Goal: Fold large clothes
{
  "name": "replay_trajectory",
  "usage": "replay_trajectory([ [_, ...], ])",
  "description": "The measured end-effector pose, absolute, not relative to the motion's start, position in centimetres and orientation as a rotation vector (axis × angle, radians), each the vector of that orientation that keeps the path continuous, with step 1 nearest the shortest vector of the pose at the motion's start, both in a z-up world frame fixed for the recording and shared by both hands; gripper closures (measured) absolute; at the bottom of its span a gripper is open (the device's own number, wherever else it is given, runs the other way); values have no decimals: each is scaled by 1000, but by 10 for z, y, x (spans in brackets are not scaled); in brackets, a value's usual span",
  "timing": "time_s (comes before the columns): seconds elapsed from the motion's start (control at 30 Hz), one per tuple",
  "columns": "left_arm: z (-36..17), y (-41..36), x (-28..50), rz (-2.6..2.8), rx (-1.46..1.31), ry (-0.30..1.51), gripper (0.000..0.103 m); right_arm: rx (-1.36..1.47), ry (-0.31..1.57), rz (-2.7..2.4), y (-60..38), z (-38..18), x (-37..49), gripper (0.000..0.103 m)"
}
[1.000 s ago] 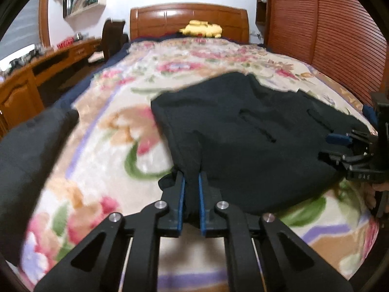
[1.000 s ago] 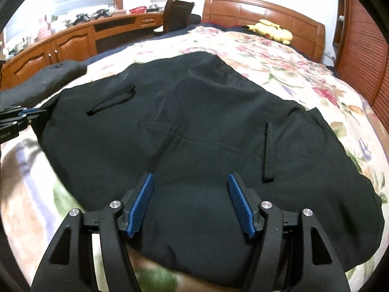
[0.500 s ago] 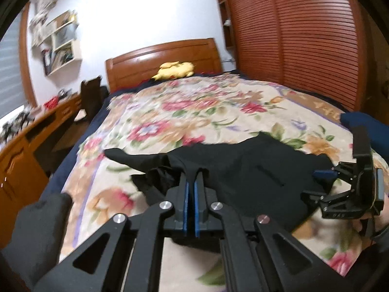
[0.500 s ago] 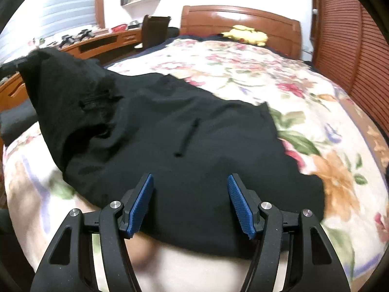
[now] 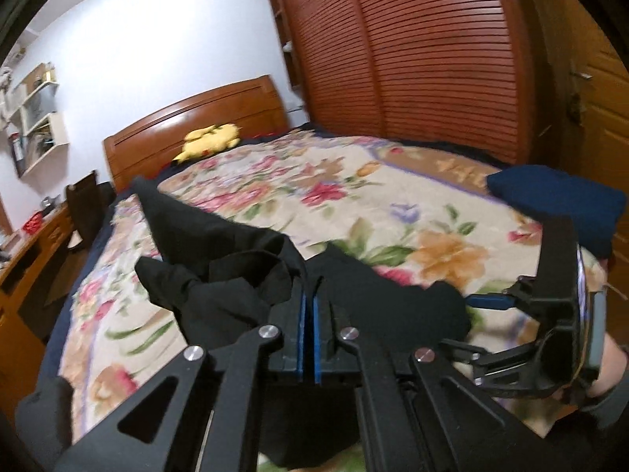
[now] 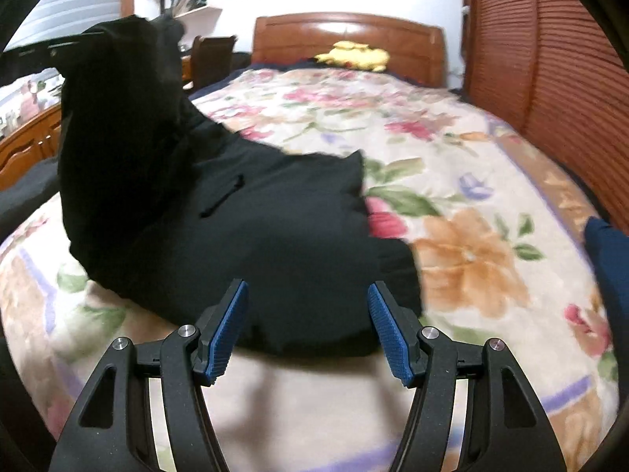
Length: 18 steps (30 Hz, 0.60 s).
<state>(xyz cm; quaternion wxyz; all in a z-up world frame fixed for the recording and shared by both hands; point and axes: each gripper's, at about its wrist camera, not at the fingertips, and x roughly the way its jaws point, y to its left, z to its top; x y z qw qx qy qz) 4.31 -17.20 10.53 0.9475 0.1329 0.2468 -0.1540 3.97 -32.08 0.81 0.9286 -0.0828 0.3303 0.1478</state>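
A large black garment (image 6: 275, 228) lies on the floral bedspread (image 6: 452, 181). My left gripper (image 5: 308, 303) is shut on one edge of the garment (image 5: 236, 275) and holds that side lifted off the bed; the raised cloth hangs at the left in the right wrist view (image 6: 118, 98). My right gripper (image 6: 306, 322) is open and empty, just above the garment's near edge. It also shows in the left wrist view (image 5: 487, 301), at the right of the garment.
A folded dark blue cloth (image 5: 558, 200) lies at the bed's right edge. A yellow plush toy (image 6: 354, 55) sits by the wooden headboard (image 6: 346, 35). A slatted wardrobe (image 5: 412, 59) stands on the right, a desk and chair (image 5: 82, 204) on the left.
My left gripper has lifted its edge of the garment high off the bed and carried it across toward the right. My right gripper stays open near the garment's front edge.
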Motion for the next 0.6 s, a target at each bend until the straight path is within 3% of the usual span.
replay_trajectory([
  [0.47, 67, -198, 37, -425, 218, 594, 100, -137, 640, 255, -341, 18, 28, 38],
  [0.6, 69, -179, 21, -443, 179, 570, 90, -127, 629, 254, -340, 21, 30, 38],
])
